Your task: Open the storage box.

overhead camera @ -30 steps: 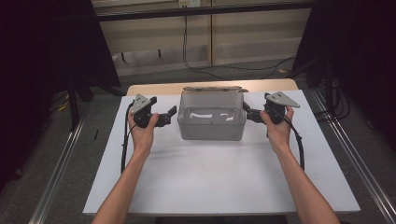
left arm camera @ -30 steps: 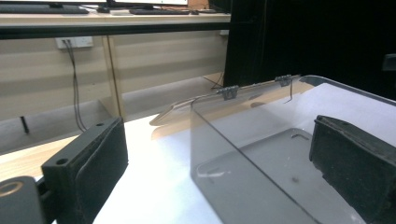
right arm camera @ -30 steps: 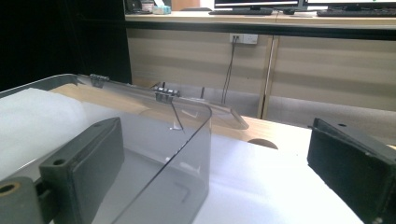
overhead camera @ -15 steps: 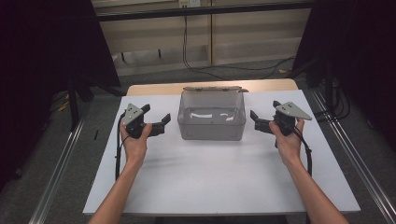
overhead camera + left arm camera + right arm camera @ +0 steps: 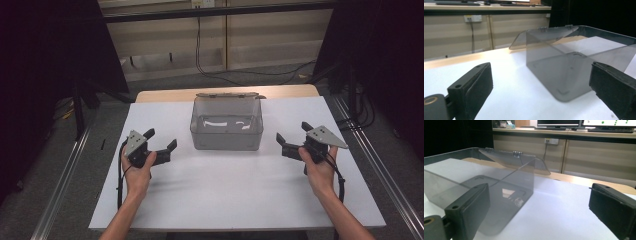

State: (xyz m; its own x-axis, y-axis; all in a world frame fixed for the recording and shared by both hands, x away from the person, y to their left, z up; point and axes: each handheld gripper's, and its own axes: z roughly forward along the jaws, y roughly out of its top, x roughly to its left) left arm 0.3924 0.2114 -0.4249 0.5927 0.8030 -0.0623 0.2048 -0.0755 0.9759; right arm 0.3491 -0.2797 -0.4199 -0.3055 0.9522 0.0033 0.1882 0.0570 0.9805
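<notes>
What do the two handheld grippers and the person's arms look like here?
Left gripper and right gripper are black, each with two blocky padded jaws, a grey three-cornered plate on top and a black cable trailing along the forearm. The forearms are bare, no sleeves.

A lidded box (image 5: 227,131) stands on the worktop (image 5: 235,195) toward its far edge, lid (image 5: 228,95) hinged back behind it. The left tool (image 5: 161,143) is to the box's left, the right tool (image 5: 291,137) to its right, both apart from it.
</notes>
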